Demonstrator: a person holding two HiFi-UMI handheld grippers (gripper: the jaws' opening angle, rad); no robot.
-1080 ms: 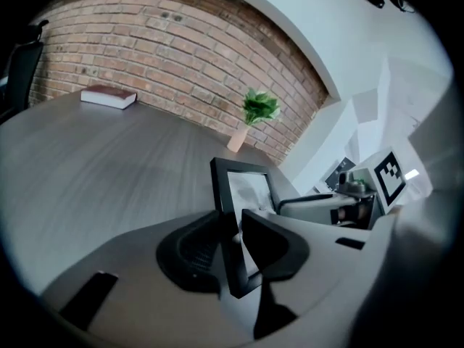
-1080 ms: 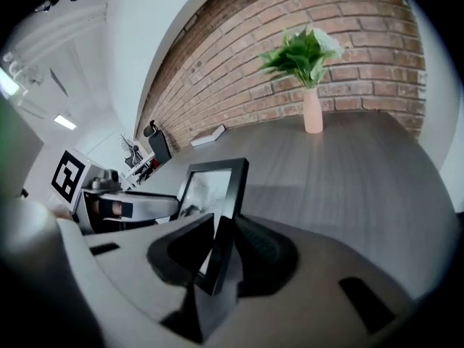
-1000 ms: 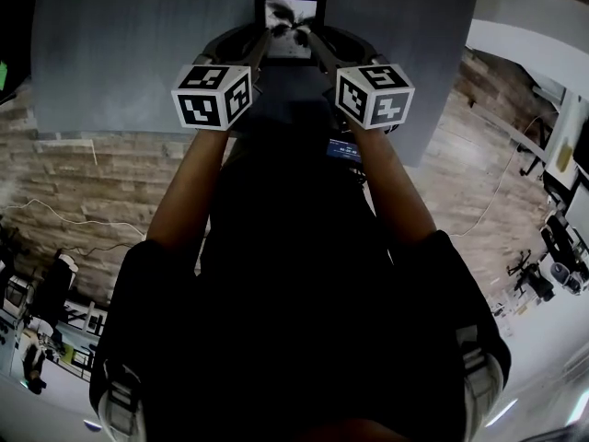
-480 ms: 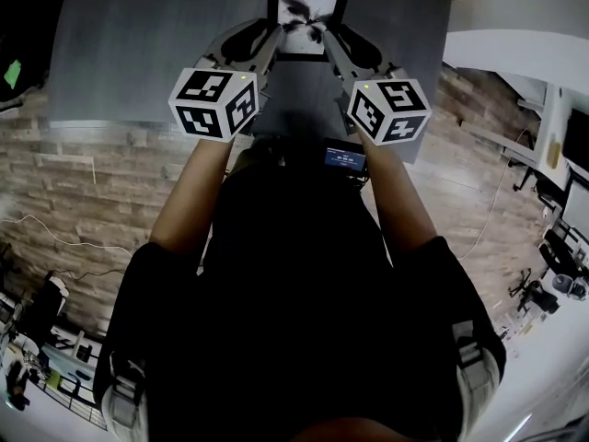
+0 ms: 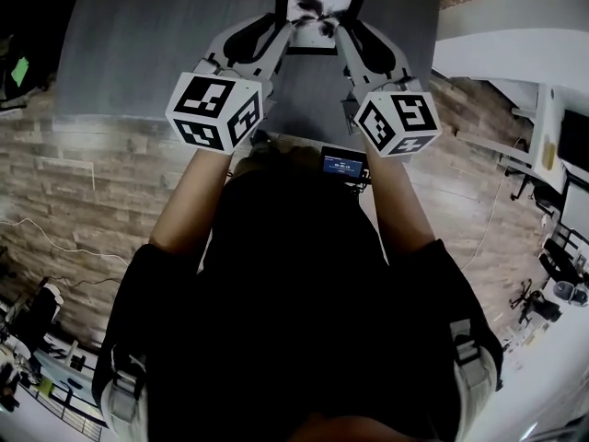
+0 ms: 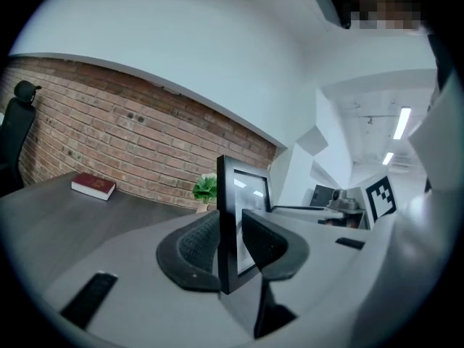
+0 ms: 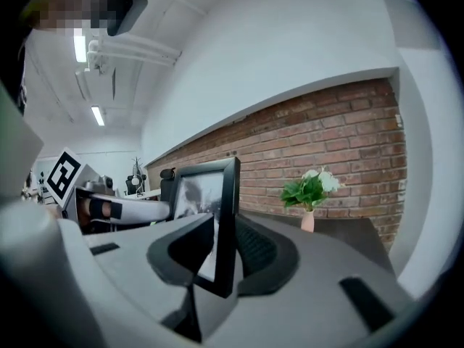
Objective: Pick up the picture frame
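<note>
Over on the far left, a red book lies flat on the grey table, with a brick wall running behind it. Moving in, the left gripper reaches forward over the tabletop, marker cube toward the person. Its two dark padded jaws are pinched onto the left edge of the picture frame, one pad on the glass side, one on the back. Centre stage now: the black frame sits between the two tools over the grey table, ahead of the person, its dark-and-white print facing back toward them. On to the right gripper, and it's the same story, with the jaws clamped on the frame's right edge, a pad on each face. Both grippers angle inward and meet the frame from opposite sides. Further right in the right gripper view, a small green plant with white blooms stands in a pink vase by the brick wall, beyond the frame.
</note>
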